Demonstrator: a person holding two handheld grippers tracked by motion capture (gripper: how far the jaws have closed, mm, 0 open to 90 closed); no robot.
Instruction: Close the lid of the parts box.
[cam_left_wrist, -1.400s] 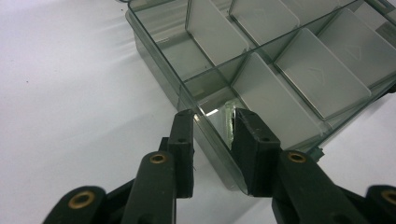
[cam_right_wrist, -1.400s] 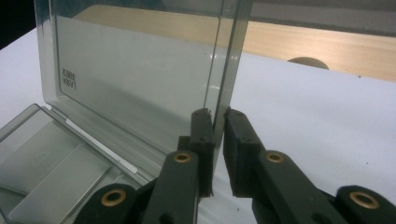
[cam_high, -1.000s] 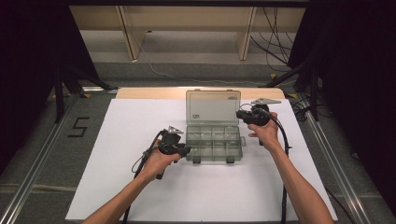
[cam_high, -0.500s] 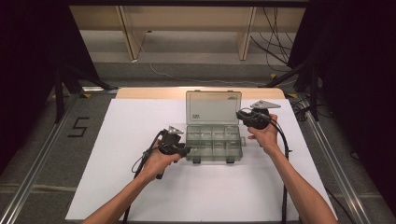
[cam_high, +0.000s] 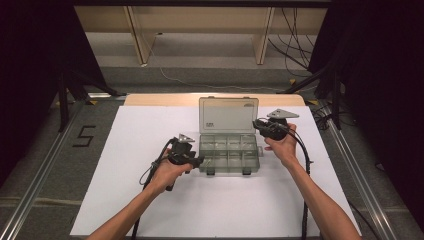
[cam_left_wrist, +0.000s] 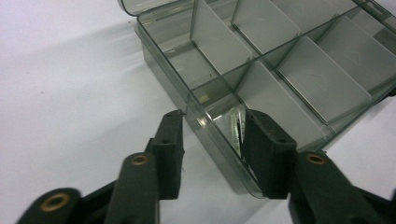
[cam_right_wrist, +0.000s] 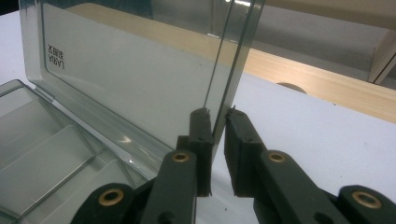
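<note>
A clear smoky-grey compartment box (cam_high: 229, 155) lies mid-table with its lid (cam_high: 228, 115) standing upright at the back. My left gripper (cam_high: 199, 161) is at the box's left front corner. Its jaws (cam_left_wrist: 212, 116) straddle the box's side wall (cam_left_wrist: 163, 70), one outside and one inside an empty compartment. They have just been opening, and a gap shows beside the outer pad. My right gripper (cam_high: 256, 124) is at the lid's right edge. There its jaws (cam_right_wrist: 217, 112) are shut on the thin lid (cam_right_wrist: 130, 79).
The box sits on a white sheet (cam_high: 125, 150) with a wooden strip (cam_high: 165, 99) along its far edge. Metal rails (cam_high: 40, 180) run down both sides, and a "5" mark (cam_high: 84, 136) is at the left. A black cable (cam_high: 305, 200) trails from each gripper.
</note>
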